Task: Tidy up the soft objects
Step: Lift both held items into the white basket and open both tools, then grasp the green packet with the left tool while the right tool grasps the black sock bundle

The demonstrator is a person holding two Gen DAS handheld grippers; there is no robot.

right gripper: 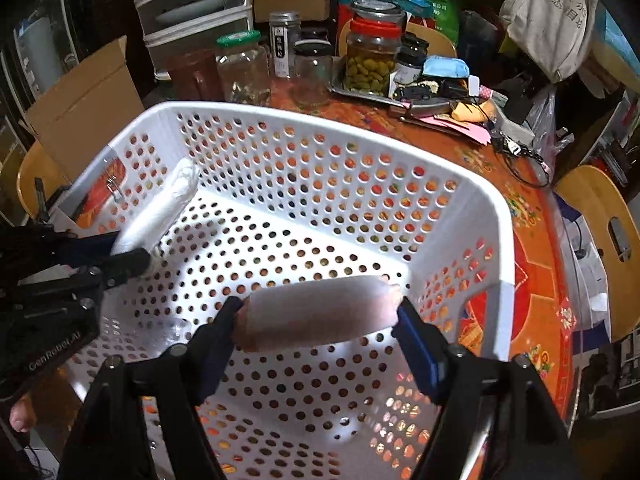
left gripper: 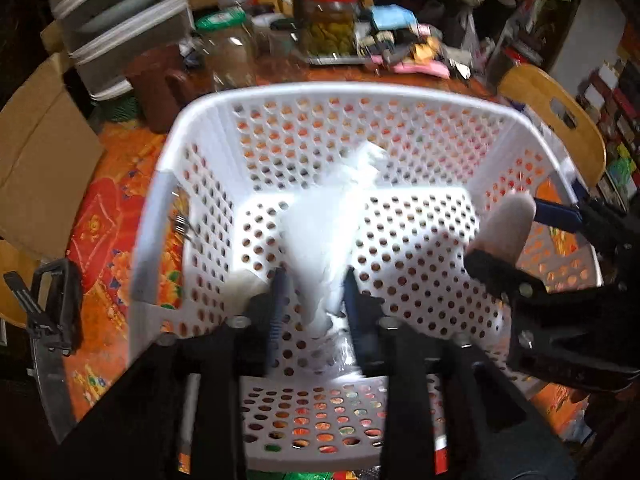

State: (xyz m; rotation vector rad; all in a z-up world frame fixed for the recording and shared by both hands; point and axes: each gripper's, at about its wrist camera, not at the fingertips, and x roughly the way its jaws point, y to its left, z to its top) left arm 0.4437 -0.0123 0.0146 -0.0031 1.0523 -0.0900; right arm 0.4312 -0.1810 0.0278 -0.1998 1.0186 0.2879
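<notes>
A white perforated plastic basket [left gripper: 376,92] [right gripper: 320,120] stands on the orange patterned table. My left gripper [left gripper: 314,284] is shut on a rolled white cloth [left gripper: 336,216] and holds it over the basket's floor; the roll also shows in the right wrist view [right gripper: 160,208]. My right gripper [right gripper: 316,316] is shut on a rolled pinkish-white cloth [right gripper: 316,316], gripped end to end above the basket's inside. That roll [left gripper: 506,226] and the right gripper [left gripper: 516,236] show at the right in the left wrist view.
Glass jars [right gripper: 370,60], a brown pitcher [right gripper: 196,74], a metal tray [right gripper: 400,98] and clutter crowd the table behind the basket. A cardboard box [right gripper: 84,112] and plastic drawers [right gripper: 192,12] stand at the left. A wooden chair [right gripper: 604,240] is at the right.
</notes>
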